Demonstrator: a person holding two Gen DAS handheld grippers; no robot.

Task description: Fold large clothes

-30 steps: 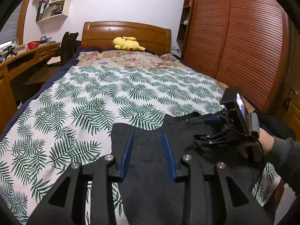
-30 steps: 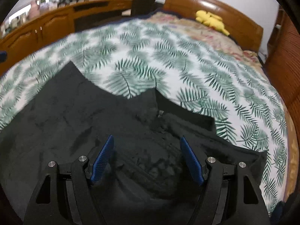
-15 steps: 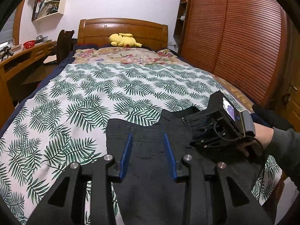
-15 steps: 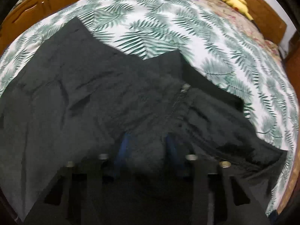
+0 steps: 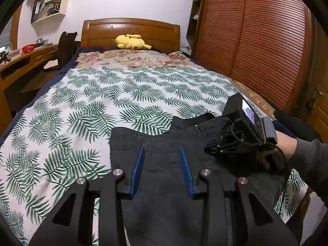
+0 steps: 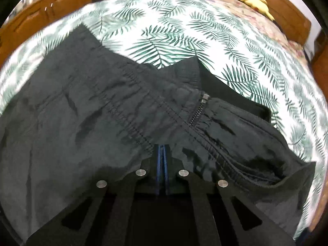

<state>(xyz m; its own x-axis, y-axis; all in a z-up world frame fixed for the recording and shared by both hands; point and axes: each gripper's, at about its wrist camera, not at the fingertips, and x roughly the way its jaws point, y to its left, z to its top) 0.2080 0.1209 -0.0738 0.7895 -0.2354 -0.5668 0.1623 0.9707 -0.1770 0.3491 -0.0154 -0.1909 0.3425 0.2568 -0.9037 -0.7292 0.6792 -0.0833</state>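
One bed (image 5: 86,110) fills most of the room, covered with a white sheet printed in green palm fronds, plus a floral blanket (image 5: 133,58) bunched at the far end under a carved wooden headboard (image 5: 131,30). Along the right runs one big slatted wooden wardrobe (image 5: 256,47), ribbed all over; on the far left there's one wooden desk (image 5: 24,61) with a single red bowl (image 5: 28,48) on it, contents too small to tell. One white wall shelf (image 5: 51,2) up top holds books and papers.

The task's thing is one dark pair of trousers (image 5: 164,184), spread flat on the near end of the bed, thin crinkly fabric with a gathered elastic waistband and one metal zipper (image 6: 199,108) near the middle. The waistband's right corner is flipped over a bit.

Two grippers, both black with blue pads. The left gripper (image 5: 162,162) hovers low over the waistband with its fingers narrowly apart and only cloth beneath them, nothing pinched as far as the view shows. The right gripper (image 6: 162,160), held by a hand (image 5: 274,153) in a grey sleeve on the right, has its pads squeezed nearly together on a pinch of the trousers just near of the zipper.

Smallest bit: one yellow plush toy (image 5: 131,42) lying by the headboard, soft and rounded.
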